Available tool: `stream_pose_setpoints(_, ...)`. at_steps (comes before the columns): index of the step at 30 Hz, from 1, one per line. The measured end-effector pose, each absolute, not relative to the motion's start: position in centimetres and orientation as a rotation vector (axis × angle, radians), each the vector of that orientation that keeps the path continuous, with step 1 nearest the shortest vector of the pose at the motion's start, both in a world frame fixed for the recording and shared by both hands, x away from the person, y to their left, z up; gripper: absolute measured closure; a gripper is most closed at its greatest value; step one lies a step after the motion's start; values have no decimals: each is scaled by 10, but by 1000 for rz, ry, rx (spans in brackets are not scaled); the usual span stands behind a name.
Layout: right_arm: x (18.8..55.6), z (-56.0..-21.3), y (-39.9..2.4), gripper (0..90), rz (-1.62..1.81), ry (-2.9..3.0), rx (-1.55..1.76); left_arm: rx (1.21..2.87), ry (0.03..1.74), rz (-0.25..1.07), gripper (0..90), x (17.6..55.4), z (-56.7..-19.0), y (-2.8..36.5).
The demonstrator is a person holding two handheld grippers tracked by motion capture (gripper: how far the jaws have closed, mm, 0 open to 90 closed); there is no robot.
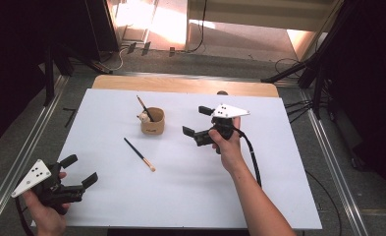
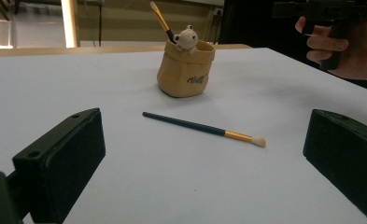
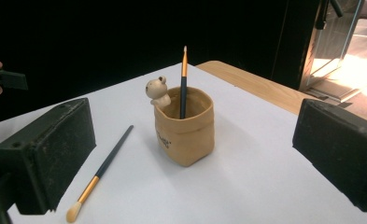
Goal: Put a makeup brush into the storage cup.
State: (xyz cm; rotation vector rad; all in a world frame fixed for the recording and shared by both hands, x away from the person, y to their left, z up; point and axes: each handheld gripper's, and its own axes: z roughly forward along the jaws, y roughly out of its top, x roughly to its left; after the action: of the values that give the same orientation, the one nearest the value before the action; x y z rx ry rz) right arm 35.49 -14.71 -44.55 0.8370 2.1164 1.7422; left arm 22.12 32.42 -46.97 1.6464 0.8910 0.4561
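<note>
A tan pouch-shaped cup with a small bear figure on its rim stands on the white sheet. One brush stands upright in it. A second dark-handled brush lies flat on the sheet in front of the cup. My right gripper hovers open just right of the cup, holding nothing. Over the near left corner my left gripper is open, pointed toward the loose brush and well short of it.
The sheet covers a wooden table whose far edge shows behind it. Black stands and cables ring the table on the floor. A cable trails from the right gripper along the person's forearm.
</note>
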Motion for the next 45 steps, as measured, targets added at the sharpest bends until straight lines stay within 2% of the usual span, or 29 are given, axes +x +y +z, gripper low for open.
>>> stream_pose_setpoints(20, 321, -448, -191, 0, 1742, 2074, 848, 1686, 874, 461, 0, 222, -467, 308)
stream_pose_setpoints(32, 300, -451, -229, 0, 1715, 2032, 897, 1657, 851, 419, 0, 227, -458, 300)
stream_pose_setpoints(45, 278, -457, -259, 0, 1708, 1991, 937, 1742, 801, 407, 0, 235, -451, 288)
